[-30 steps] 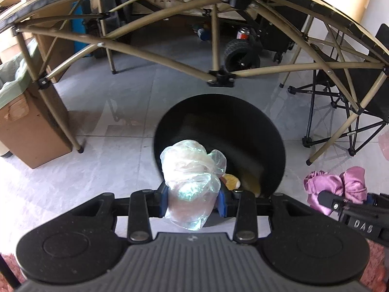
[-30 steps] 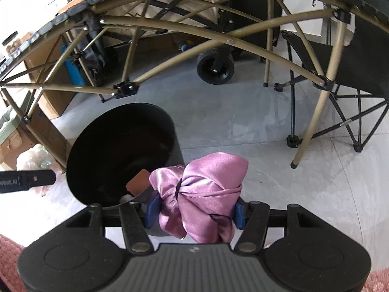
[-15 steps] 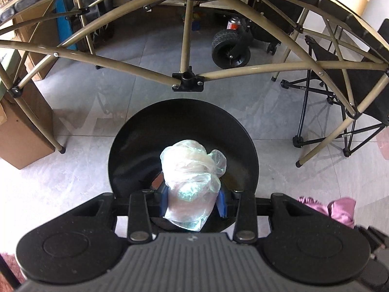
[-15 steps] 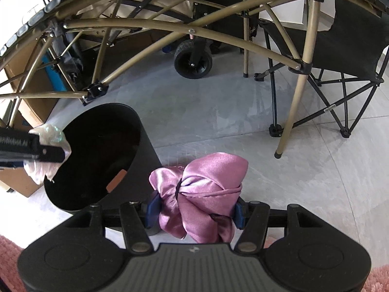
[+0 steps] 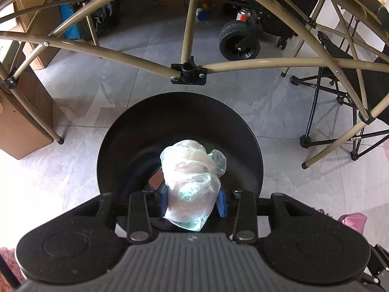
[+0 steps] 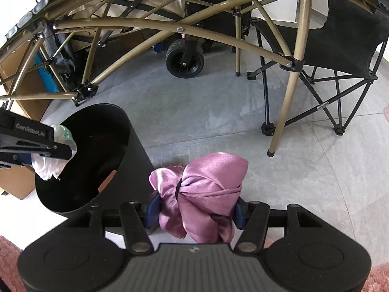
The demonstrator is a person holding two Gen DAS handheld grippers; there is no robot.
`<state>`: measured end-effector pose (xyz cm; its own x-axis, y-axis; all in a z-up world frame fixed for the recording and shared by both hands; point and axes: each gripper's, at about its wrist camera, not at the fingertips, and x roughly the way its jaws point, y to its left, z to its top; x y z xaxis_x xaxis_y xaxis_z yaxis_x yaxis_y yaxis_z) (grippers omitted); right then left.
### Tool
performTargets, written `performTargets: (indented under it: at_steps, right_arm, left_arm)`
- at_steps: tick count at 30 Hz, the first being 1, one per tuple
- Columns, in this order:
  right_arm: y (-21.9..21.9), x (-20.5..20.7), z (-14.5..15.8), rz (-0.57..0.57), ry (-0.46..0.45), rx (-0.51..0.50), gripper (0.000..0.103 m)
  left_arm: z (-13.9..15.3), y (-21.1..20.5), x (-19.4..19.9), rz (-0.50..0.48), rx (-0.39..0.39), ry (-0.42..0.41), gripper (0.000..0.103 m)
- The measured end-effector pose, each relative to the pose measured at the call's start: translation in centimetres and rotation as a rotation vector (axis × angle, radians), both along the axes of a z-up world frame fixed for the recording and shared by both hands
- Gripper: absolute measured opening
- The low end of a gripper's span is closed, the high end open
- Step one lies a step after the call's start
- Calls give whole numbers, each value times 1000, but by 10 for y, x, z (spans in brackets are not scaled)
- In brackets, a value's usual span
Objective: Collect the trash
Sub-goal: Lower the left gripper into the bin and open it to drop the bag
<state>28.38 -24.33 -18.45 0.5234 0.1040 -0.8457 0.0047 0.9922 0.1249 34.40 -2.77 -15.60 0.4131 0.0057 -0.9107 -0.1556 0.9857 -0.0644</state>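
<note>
A floor of pale grey stone-look tiles [image 5: 80,170] fills the room, glossy enough to carry faint reflections and thin grout lines. On it stands a round black trash bin [image 5: 252,155], open at the top, with a small orange-brown scrap lying inside. The left tongs [image 5: 193,200] are clamped on a crumpled clear plastic bag [image 5: 192,170], held directly above the bin's open mouth; from the right-hand camera the same bag [image 6: 52,168] shows at the near left rim of the bin [image 6: 136,160]. The right tongs [image 6: 194,210] are clamped on a bundle of shiny pink satin cloth [image 6: 204,185] tied with a dark band, held just to the right of the bin, outside its rim. Arching over everything on the far side is a frame of tan metal tubes [image 5: 243,64] joined by black plastic brackets, its legs ending in black feet on the tiles. To the far right is a folding camp chair [image 6: 352,41] with black fabric and thin black legs. Behind the frame sits a black rubber wheel [image 5: 239,40] and beside it a small red and white can [image 5: 243,14]. A brown cardboard box [image 5: 22,121] stands at the left. A pink shaggy rug [image 6: 9,262] shows at the near corners.
</note>
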Motion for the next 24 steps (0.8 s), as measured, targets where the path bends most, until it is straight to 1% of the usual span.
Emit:
performTargets:
  at_steps: [8, 10, 13, 14, 16, 17, 18, 19, 24]
  right_arm:
    - [-2, 1, 0, -18, -2, -2, 57]
    - [-2, 1, 0, -21, -2, -3, 57]
    - [-2, 0, 0, -25, -1, -2, 57]
    - [-2, 0, 0, -26, -2, -2, 57]
    - [-1, 0, 0, -25, -3, -2, 57]
    - [-1, 0, 0, -26, -3, -2, 57]
    - [-1, 0, 0, -26, -3, -2, 57]
    - [-1, 0, 0, -27, -3, -2, 57]
    - [-2, 0, 1, -30, -3, -3, 57]
  left_arm:
    - [-1, -1, 1, -1, 6, 10, 38]
    - [-2, 0, 1, -1, 8, 10, 39]
    - [-2, -1, 1, -1, 8, 16, 43]
    - [-3, -1, 1, -3, 11, 18, 48]
    - [-2, -3, 1, -10, 21, 16, 65]
    - [-2, -4, 1, -8, 29, 16, 84]
    - [-2, -4, 0, -5, 36, 13, 99]
    - [-2, -5, 0, 3, 43, 11, 103]
    - [-4, -3, 0, 4, 51, 37, 103]
